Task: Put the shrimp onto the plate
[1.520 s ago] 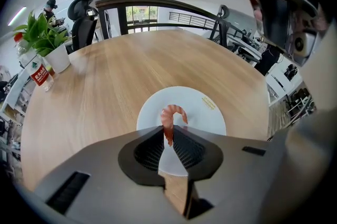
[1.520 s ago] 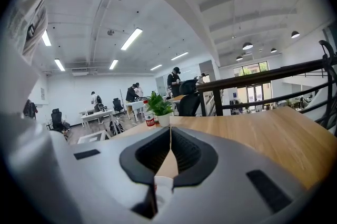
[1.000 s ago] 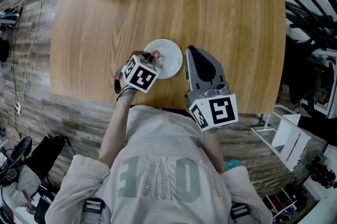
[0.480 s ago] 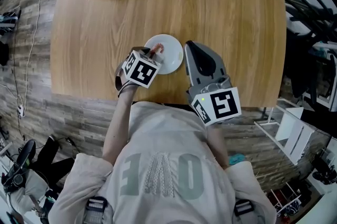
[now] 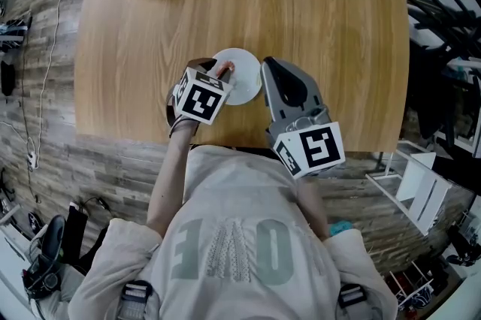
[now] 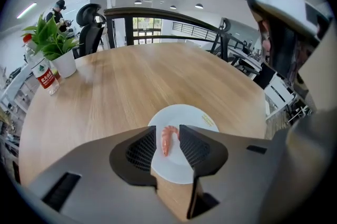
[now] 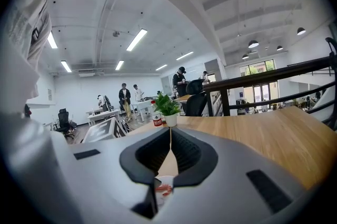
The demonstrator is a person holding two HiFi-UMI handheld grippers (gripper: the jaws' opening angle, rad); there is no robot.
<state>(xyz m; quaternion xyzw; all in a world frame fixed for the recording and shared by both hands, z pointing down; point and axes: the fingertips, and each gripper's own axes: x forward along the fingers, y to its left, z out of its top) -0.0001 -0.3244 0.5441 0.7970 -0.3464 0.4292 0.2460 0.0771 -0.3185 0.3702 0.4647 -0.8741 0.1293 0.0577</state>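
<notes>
A pink shrimp [image 6: 166, 140] lies on the small white plate [image 6: 192, 115] near the table's front edge. My left gripper [image 6: 167, 133] hangs just above it, pointing steeply down. Its jaws have just been opening and stand apart, with the shrimp showing in the gap below them and neither pad touching it. From the head view the left gripper [image 5: 220, 72] covers the plate's [image 5: 242, 78] left part. My right gripper [image 5: 269, 72] rests beside the plate's right rim, roughly level. In the right gripper view its jaws [image 7: 170, 131] meet at the tips with nothing between them.
The wooden table [image 5: 301, 10] stretches far beyond the plate. A potted plant [image 6: 52, 44] and a small bottle [image 6: 46, 78] stand at its far left corner. The person's body is close against the near edge. Office chairs and a railing lie beyond the table.
The left gripper's jaws have spread apart and it has lifted slightly above the plate, leaving the shrimp lying on the plate. The right gripper has stayed where it was.
</notes>
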